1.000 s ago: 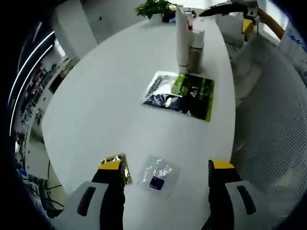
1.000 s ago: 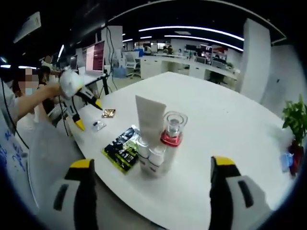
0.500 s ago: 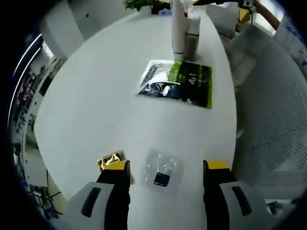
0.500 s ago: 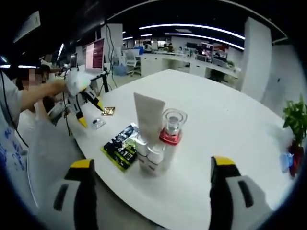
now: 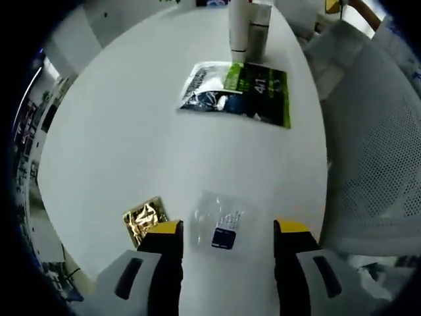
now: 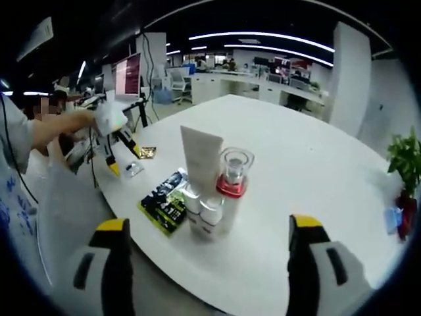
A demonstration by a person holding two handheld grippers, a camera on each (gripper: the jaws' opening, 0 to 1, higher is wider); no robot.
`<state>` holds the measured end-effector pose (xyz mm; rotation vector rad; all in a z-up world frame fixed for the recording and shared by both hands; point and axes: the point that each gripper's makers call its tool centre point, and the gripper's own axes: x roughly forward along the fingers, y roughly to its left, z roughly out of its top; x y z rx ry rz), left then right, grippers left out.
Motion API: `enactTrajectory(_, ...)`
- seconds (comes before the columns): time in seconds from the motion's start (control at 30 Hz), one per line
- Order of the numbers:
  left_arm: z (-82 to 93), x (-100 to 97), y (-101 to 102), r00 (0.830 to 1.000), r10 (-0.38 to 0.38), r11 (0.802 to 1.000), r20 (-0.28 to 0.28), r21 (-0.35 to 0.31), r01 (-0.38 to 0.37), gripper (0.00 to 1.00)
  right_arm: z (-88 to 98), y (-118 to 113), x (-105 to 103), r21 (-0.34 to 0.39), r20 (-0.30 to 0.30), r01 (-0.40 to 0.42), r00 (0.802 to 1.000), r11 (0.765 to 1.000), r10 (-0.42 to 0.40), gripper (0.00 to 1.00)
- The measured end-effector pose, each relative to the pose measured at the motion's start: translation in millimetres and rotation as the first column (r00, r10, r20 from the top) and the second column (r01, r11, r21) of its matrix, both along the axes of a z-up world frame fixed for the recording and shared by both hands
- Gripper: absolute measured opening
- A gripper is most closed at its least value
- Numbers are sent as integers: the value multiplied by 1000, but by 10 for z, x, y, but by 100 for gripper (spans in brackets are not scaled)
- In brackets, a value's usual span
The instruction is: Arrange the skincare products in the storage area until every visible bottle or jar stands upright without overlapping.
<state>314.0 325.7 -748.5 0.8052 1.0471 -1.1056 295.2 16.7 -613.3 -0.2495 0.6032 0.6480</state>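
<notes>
Low in the left gripper view, my left gripper (image 5: pixel 227 232) stands wide open, holding nothing, astride a clear sachet (image 5: pixel 219 228) flat on the white table (image 5: pixel 131 125); a gold sachet (image 5: pixel 143 218) lies just beside my left jaw. To pinch cleanly I should centre on the clear one and keep off the gold. My right gripper (image 6: pixel 207 247), also agape and empty, faces the upright white tube (image 6: pixel 200 172) and red-collared bottle (image 6: pixel 229 189) mid-frame, a green-black packet (image 6: pixel 166 201) flat beside them.
</notes>
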Motion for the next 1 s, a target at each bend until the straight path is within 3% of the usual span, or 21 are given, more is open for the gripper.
enactTrajectory(0.33,-100,2,40,999,-26,999,-27,24,26,47,-21,-72,-18,-1,-3,25,1000,1000,-25,100)
enactTrajectory(1.0,-104,0,23,999,-34,999,-17,40,35,37,-42,-97,-52,3,-3,32,999,999,-32,100)
